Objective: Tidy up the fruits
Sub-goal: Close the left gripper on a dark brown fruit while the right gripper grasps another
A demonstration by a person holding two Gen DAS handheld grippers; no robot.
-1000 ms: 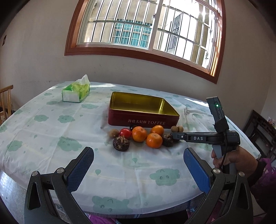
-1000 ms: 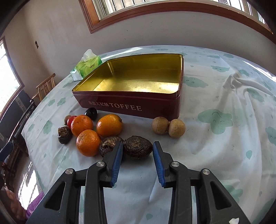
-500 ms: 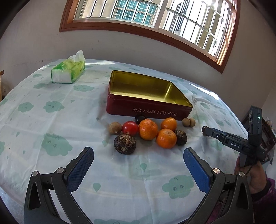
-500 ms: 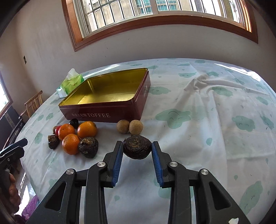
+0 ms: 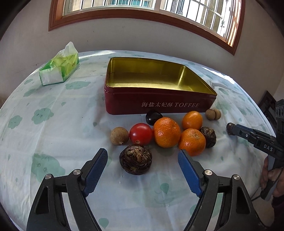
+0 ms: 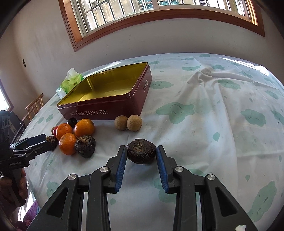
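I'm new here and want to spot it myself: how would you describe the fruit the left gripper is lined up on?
Find the red toffee tin, then the fruit cluster before it. Nearest the left gripper lies a dark water chestnut, between its open fingers. It sits apart, in front of the tomato.

Round desk under a white cloth printed with green clouds, green tissue pack near its far left edge, wooden chair beyond it, barred window in the wall behind.
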